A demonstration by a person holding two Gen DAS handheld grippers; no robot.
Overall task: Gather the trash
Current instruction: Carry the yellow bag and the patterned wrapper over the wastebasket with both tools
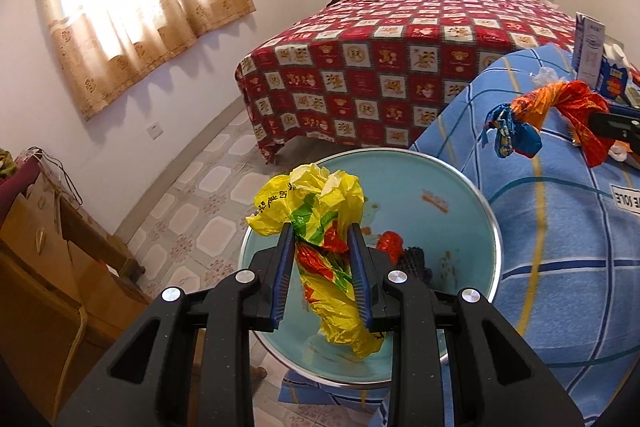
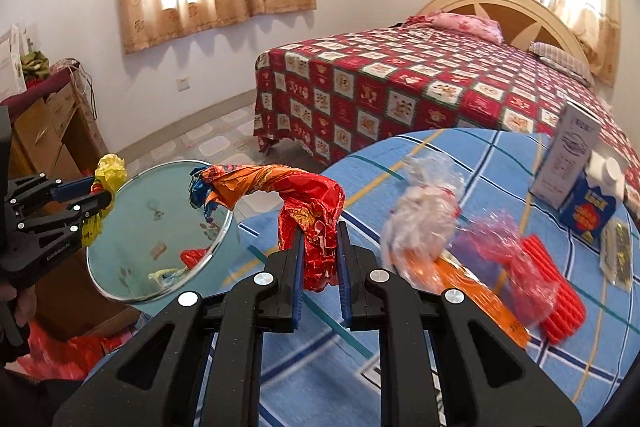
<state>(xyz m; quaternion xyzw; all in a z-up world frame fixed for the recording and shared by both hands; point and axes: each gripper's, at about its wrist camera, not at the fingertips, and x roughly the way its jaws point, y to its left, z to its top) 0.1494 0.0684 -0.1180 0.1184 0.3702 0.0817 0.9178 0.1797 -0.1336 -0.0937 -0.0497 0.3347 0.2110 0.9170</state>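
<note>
Between the jaws of the left gripper (image 1: 320,235) a crumpled yellow plastic bag (image 1: 320,223) with green and red print is sitting, the blue pads (image 1: 285,267) pressing on its middle while its top is bunching above the tips and its tail is hanging below them. Directly beneath and beyond those jaws the round pale-blue bin (image 1: 476,203) is standing open, with a red scrap (image 1: 390,241) and a dark piece lying at its bottom just past the right pad. The right gripper (image 2: 320,233) is likewise clamping narrowly on a twisted red and orange foil wrapper (image 2: 312,203), whose long end is arching up and away to the left of the jaws toward a blue knot hanging over the bin's rim (image 2: 224,227). To the right of these jaws, on the surface (image 2: 460,155) covered in a blue checked cloth, more litter is lying: a clear crinkled bag (image 2: 424,215), a pink cellophane wrapper (image 2: 504,255) over an orange packet, a red ribbed piece (image 2: 560,307), and farther off a white carton (image 2: 564,155) standing beside a blue box (image 2: 588,211). Far beyond both pairs of jaws a bed (image 2: 400,83) with a red patterned cover is standing against the wall under curtained windows.
</note>
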